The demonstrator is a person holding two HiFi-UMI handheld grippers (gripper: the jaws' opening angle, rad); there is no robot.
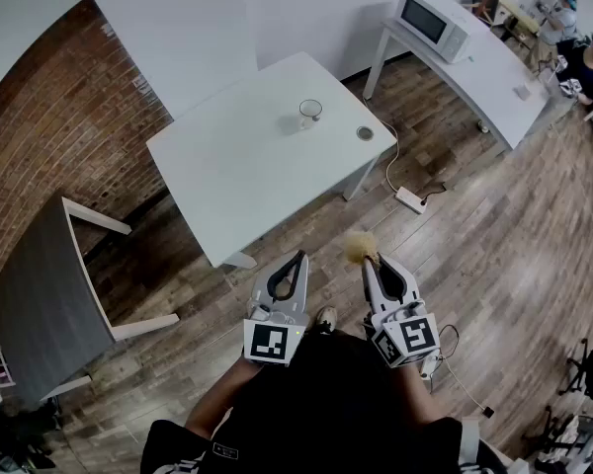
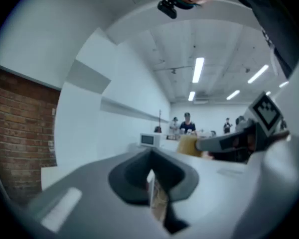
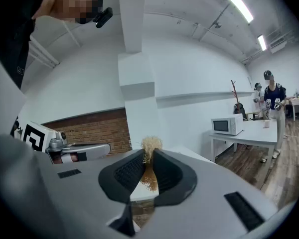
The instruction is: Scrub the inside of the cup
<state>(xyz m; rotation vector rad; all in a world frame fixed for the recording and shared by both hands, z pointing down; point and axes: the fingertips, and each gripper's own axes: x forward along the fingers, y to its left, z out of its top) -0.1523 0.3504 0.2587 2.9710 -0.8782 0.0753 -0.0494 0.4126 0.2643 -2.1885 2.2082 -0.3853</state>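
A clear glass cup [image 1: 309, 113] stands upright on the white table [image 1: 247, 166], well ahead of both grippers. My right gripper [image 1: 372, 261] is shut on a straw-coloured fibre scrubber [image 1: 358, 247], whose tuft sticks out past the fingertips; the right gripper view shows the tuft [image 3: 151, 144] pinched between the dark pads of that gripper [image 3: 148, 159]. My left gripper [image 1: 298, 261] hangs beside it over the wooden floor, jaws shut with nothing between them [image 2: 150, 177]. The left gripper view shows the scrubber [image 2: 188, 145] to its right. The cup is not visible in either gripper view.
A small round object [image 1: 364, 132] lies on the white table right of the cup. A microwave [image 1: 430, 23] sits on a second white table [image 1: 494, 77] at the far right. A power strip [image 1: 411, 199] lies on the floor. A grey table [image 1: 40, 304] stands at left by the brick wall [image 1: 69, 117].
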